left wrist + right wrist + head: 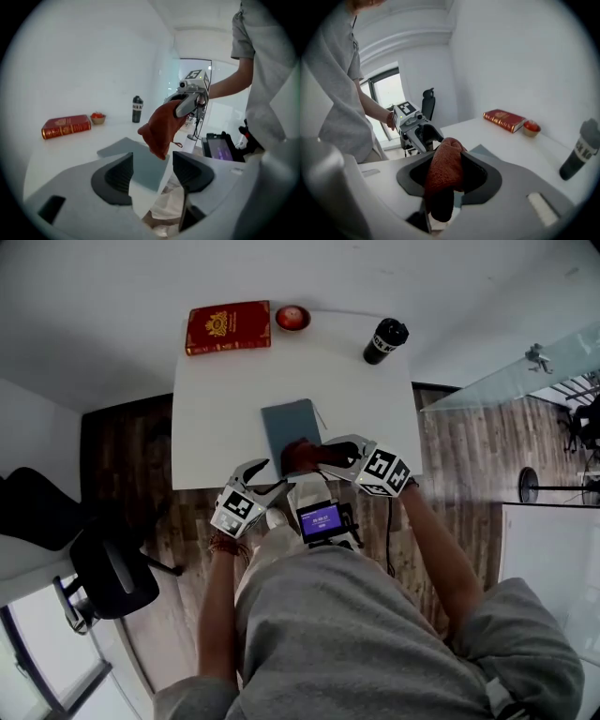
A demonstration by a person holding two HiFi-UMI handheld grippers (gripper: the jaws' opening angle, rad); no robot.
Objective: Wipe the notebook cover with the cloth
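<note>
So from the left: the left hand-held gripper [263, 478] sits at the near edge of the white bench [216, 418], jaws spread wide with nothing pinched, just the bench edge showing past the pads [118, 174]. Just right of it is the notebook [289, 424], a plain slate grey-blue cover lying flat near the front middle of the bench, no print on it that I can see. The cloth [300, 455] is a rusty red terry rag over the notebook's near end, clamped in the right hand-held gripper [321, 457]. Writing-wise, the red book [228, 327] at the back left has a gold crest, but the text is too small to read. The little bowl [292, 317] beside it has none, the purple screen [321, 518] at the person's waist shows digits I can't make out, and the black tumbler [384, 340] at the back right has blurry white lettering. The left gripper view shows the cloth [161, 129] dangling in a bunch with a small loop on it. The right gripper view shows its nubby weave squeezed between the pads [476, 176], plus a black office chair [427, 105] by the window.
</note>
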